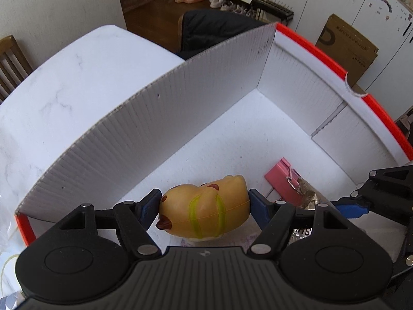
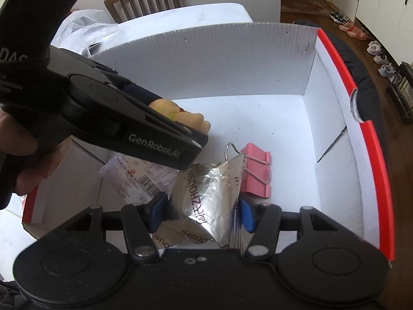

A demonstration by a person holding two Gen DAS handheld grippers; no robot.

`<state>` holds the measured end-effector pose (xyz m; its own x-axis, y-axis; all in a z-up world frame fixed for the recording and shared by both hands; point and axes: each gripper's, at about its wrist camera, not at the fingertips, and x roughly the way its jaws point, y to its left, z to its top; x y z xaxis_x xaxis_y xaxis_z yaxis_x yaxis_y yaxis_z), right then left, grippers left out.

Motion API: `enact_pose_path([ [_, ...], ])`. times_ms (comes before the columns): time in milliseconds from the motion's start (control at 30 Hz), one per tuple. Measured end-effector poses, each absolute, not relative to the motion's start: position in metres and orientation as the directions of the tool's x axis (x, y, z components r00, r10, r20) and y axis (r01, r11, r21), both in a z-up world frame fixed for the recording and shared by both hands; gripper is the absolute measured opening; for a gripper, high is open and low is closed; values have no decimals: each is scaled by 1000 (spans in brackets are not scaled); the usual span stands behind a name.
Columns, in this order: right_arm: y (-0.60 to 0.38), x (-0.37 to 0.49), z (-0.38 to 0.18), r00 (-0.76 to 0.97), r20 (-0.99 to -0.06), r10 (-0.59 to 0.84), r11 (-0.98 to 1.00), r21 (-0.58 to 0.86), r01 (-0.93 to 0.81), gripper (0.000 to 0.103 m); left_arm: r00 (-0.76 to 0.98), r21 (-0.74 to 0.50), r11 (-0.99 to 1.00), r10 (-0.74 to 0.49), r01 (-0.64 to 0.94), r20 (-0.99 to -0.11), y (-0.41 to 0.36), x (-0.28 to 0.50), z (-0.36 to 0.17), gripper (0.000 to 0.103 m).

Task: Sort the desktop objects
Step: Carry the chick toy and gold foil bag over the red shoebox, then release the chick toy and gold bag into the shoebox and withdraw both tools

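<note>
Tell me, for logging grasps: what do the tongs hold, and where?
Left tongs clamp the yellow toy by its ends; right tongs pinch the foil packet by its sides.

The left gripper [image 2: 180, 139] bears "GenRobot.AI" in white on its arm. The foil packet [image 2: 206, 193] carries "ZHOUSHI" beside Chinese characters, with "USHI" repeated at 6 o'clock. A paper label [image 2: 136, 175] shows a barcode; its print is illegible.

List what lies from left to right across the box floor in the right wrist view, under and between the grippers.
Printed label with a barcode → silver foil packet, held between the right gripper pads → pink binder clip.
</note>
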<state>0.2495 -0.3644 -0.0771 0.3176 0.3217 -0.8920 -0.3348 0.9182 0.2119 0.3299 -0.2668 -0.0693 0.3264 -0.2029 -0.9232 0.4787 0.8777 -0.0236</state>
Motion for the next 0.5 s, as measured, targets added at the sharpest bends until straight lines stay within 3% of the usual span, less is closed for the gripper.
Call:
enact_pose_path([
  [233,-369,252,-79,312,-896,317,924,218,-314,59,301,-33,884,-193,466,-934,-266,336,-75,73],
  [400,-374,250,-72,337,-886,319,926,214,-312,77,287,-47,892,-195,450,-938,-263,337,-76,74],
  [500,-378,248,-67,347,-879,326,926,222,-306,79,288,-53,896,-197,441,-937,-261,337,-76,75],
])
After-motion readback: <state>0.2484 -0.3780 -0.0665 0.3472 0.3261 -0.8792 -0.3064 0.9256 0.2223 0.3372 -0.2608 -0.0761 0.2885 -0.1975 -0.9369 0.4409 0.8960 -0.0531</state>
